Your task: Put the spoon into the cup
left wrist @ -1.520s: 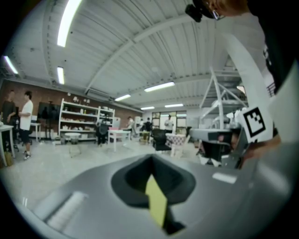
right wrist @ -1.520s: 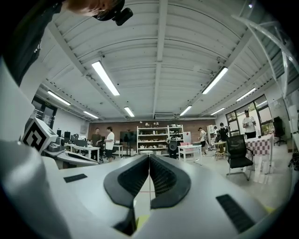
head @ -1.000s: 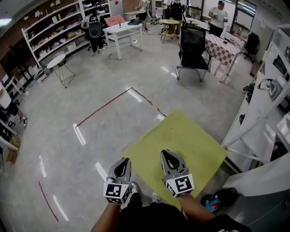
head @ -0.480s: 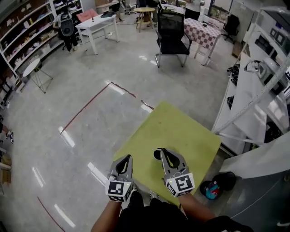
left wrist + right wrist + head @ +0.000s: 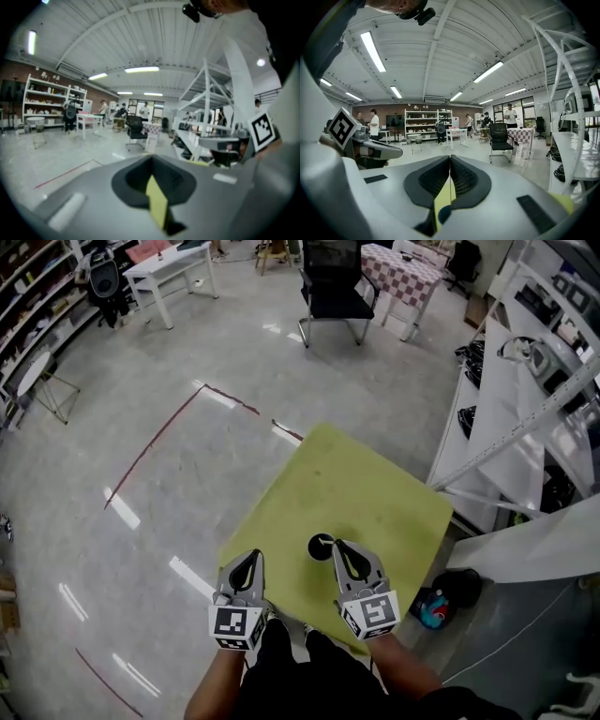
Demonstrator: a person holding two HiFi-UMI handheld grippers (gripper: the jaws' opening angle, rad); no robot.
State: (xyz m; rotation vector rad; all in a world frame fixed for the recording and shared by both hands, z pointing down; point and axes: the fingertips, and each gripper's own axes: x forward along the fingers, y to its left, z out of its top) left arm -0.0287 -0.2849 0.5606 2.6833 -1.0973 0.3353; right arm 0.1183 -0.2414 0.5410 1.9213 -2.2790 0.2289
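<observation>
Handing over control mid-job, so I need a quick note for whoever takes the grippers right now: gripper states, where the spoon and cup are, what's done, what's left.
Left gripper: shut, empty, over the near left corner of the yellow-green table.
Right gripper: shut, empty, just right of the dark cup.
Cup: stands on the table, towards the near edge.
Spoon: not made out in any view.
Done: nothing visible; neither gripper holds a spoon.
Left: find the spoon, grasp it, put it in the cup.
</observation>
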